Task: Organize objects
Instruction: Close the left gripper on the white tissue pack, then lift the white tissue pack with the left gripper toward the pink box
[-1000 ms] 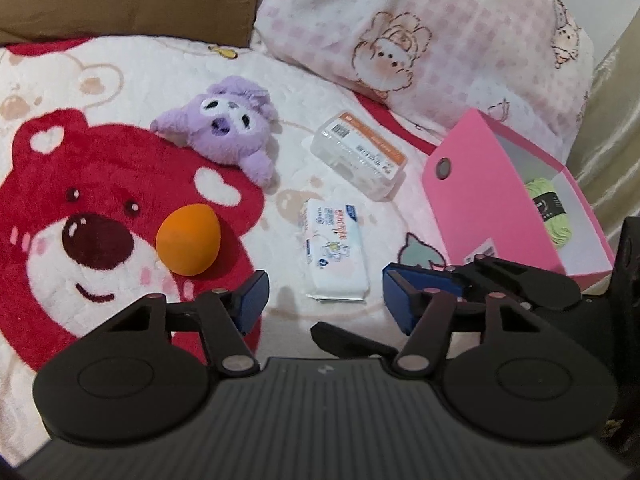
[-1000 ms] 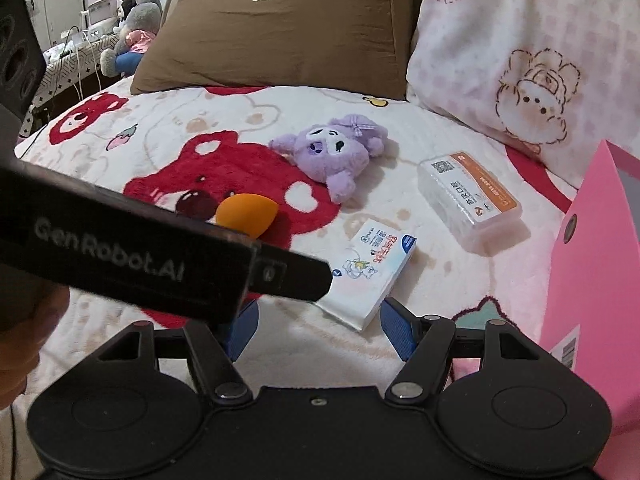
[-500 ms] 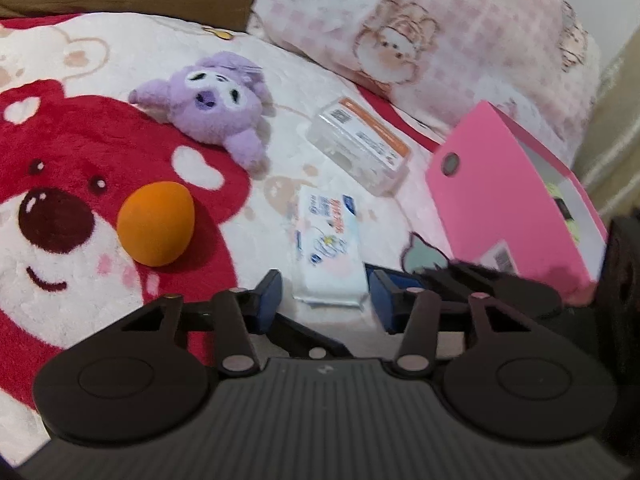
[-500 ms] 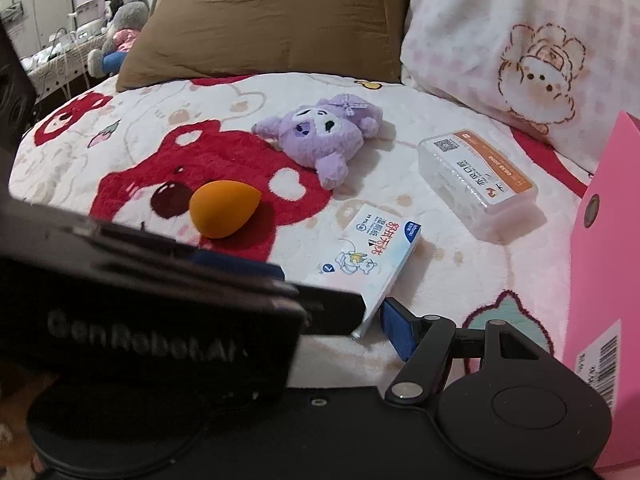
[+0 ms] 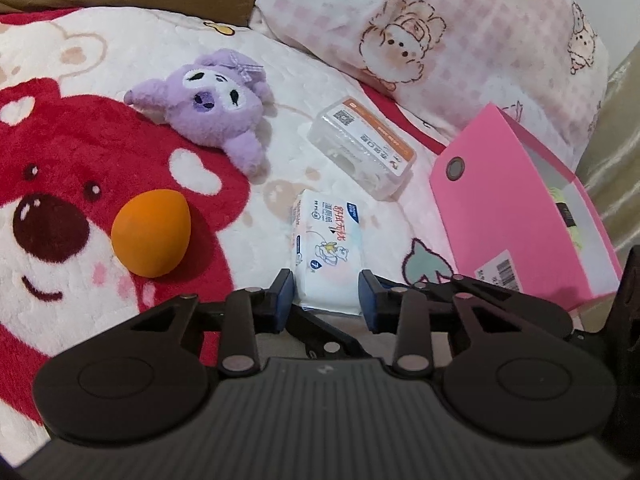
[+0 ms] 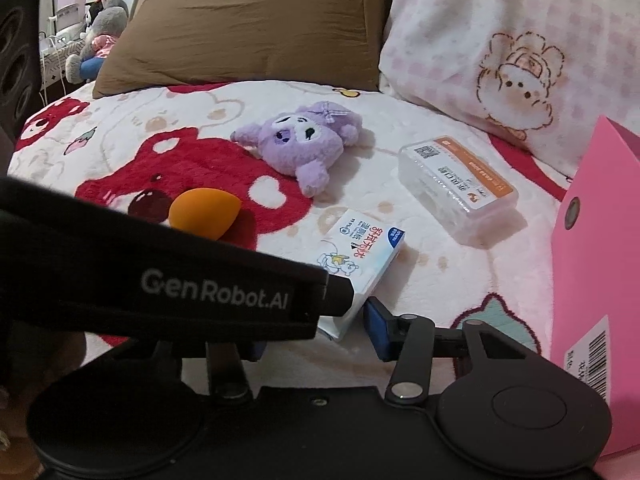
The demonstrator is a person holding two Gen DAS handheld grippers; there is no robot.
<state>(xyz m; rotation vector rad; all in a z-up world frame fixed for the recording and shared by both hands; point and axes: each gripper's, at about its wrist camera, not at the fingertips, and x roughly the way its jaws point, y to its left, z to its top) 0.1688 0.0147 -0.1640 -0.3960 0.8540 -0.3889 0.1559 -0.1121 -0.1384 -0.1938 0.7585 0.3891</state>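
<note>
Left wrist view shows the left claw spread wide with the near end of the wet-wipe pack lying flat on the bed between its blue pads, not yet pinched. I'd guess the pack is lined up that way for a squeeze, then a carry to the pink box standing open just to its right, yarn already inside. Right claw hangs close behind, part-hidden, seemingly apart and empty.
</note>
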